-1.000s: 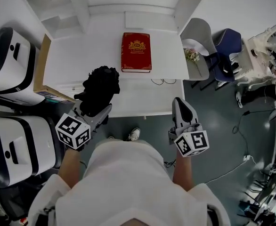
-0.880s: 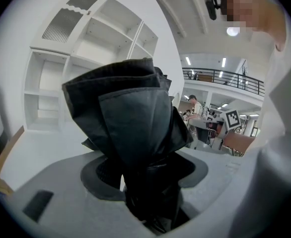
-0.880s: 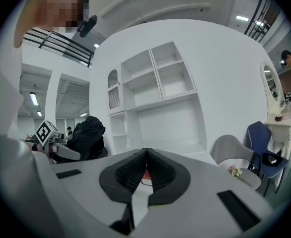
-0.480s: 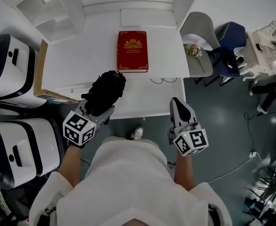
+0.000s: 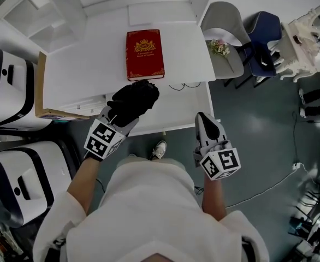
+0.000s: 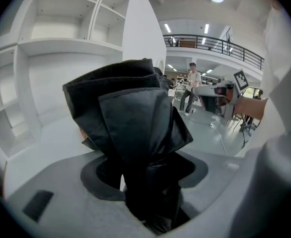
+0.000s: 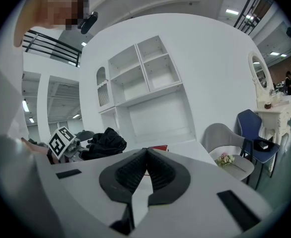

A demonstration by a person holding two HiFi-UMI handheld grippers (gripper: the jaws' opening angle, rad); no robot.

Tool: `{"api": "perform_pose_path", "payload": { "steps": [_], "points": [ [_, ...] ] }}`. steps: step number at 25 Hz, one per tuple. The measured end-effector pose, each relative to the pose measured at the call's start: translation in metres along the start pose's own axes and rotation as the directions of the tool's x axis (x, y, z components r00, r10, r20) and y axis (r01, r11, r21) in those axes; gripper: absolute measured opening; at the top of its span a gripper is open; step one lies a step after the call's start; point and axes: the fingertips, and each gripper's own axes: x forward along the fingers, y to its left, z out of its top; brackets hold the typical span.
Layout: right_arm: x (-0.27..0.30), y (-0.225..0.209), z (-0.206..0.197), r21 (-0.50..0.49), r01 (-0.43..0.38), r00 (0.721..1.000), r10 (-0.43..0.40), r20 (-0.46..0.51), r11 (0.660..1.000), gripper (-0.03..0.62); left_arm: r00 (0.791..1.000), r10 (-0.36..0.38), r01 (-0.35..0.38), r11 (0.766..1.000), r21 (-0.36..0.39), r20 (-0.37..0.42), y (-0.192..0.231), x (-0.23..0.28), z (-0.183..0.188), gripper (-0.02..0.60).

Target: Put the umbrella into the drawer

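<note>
My left gripper (image 5: 115,120) is shut on a folded black umbrella (image 5: 131,101), whose bunched fabric sticks out past the jaws. It hangs over the front of the white desk (image 5: 83,70), just short of a red book (image 5: 144,54). In the left gripper view the umbrella (image 6: 130,133) fills the gap between the jaws and hides most of what lies ahead. My right gripper (image 5: 206,125) is shut with nothing in it, off the desk's front right edge. Its closed pads (image 7: 158,172) show in the right gripper view, with the umbrella (image 7: 105,143) off to the left.
A wood-coloured edge (image 5: 40,86) runs along the desk's left side. Two white machines (image 5: 7,91) stand at the left. White shelves (image 5: 34,10) rise behind the desk. A grey chair (image 5: 225,21) with small flowers (image 5: 220,48) and a blue chair (image 5: 264,34) stand at the right. A thin cable (image 5: 182,85) lies near the book.
My left gripper has carried the umbrella rightward and further over the desk, closer to the red book, and rolled a little. The right gripper has sunk slightly.
</note>
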Motion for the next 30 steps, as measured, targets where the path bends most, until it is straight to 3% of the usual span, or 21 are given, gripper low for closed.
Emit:
{"api": "perform_pose_path", "payload": {
  "steps": [9, 14, 19, 24, 30],
  "points": [
    [-0.014, -0.011, -0.006, 0.002, 0.027, 1.0, -0.027, -0.013, 1.0, 0.0, 0.987, -0.048, 0.068, 0.99, 0.128, -0.155, -0.008, 0.06, -0.038, 0.262],
    [-0.02, -0.019, -0.012, 0.009, 0.033, 0.999, -0.033, -0.023, 0.999, 0.001, 0.971, -0.062, 0.101, 0.982, 0.162, -0.231, -0.01, 0.089, -0.054, 0.262],
    [-0.024, -0.026, -0.02, 0.013, 0.039, 0.998, -0.039, -0.039, 0.999, 0.0, 0.945, -0.049, 0.11, 0.979, 0.173, -0.322, -0.004, 0.123, -0.086, 0.262],
    [-0.032, -0.035, -0.026, 0.011, 0.057, 0.997, -0.056, -0.06, 0.998, 0.001, 0.907, -0.042, 0.133, 0.973, 0.19, -0.419, 0.0, 0.157, -0.123, 0.262],
    [-0.037, -0.036, -0.036, 0.025, 0.063, 0.995, -0.061, -0.08, 0.998, 0.0, 0.869, -0.064, 0.167, 0.971, 0.169, -0.491, -0.003, 0.18, -0.145, 0.264]
  ]
}}
